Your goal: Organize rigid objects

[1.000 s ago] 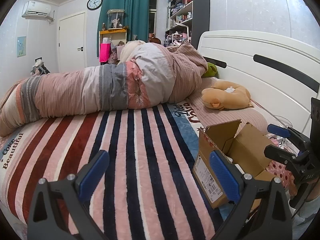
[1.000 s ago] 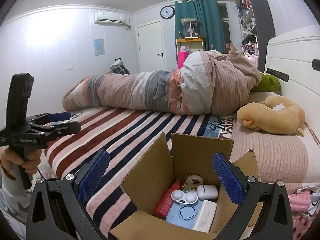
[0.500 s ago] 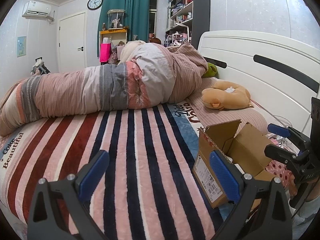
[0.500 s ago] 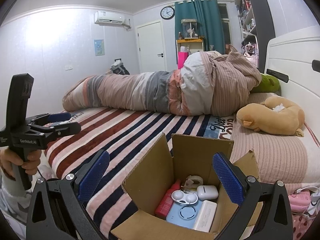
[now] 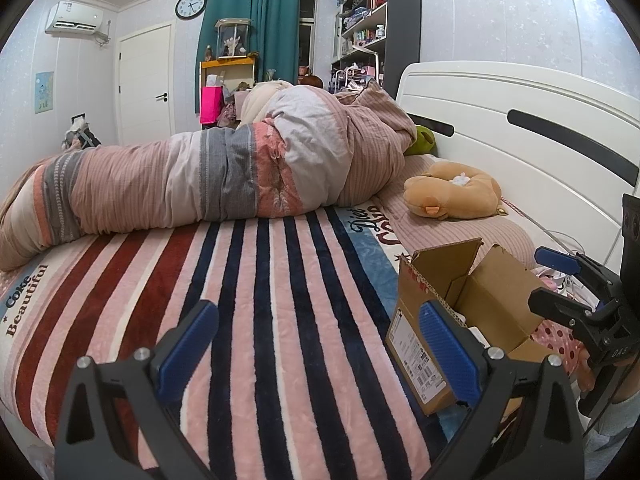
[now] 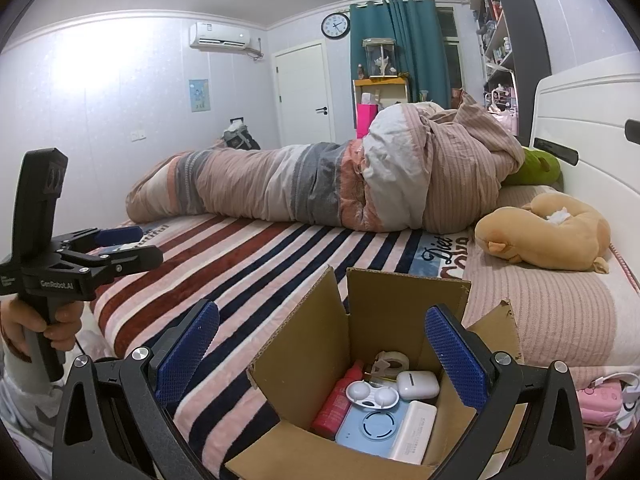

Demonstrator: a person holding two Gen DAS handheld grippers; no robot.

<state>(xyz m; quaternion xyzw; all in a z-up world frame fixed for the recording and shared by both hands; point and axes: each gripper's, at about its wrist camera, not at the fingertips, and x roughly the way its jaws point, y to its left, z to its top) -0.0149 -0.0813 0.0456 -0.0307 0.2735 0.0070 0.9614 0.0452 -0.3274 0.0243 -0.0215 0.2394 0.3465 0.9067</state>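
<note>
Box (image 6: pixel 352 364), cardboard, flaps up, on striped blanket (image 5: pixel 256 304) at bed edge; small items packed inside for sorting. Right gripper (image 6: pixel 320 354) spread, empty, above. Left gripper (image 5: pixel 316 340) spread, empty, beside.

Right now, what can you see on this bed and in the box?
box: 1, brown cardboard, open, on the bed's near edge
red bottle: 1, in box, left
lens case: 1, white, in box, middle
earbud case: 1, white, in box
blue device: 1, in box, front
power bank: 1, white, in box, front right
tape: 1, whitish, in box, back
blanket: 1, striped, covering bed
duvet: 1, pink-grey, rolled
plush pillow: 1, tan, near headboard
left gripper: open, empty
right gripper: open, above box
</note>
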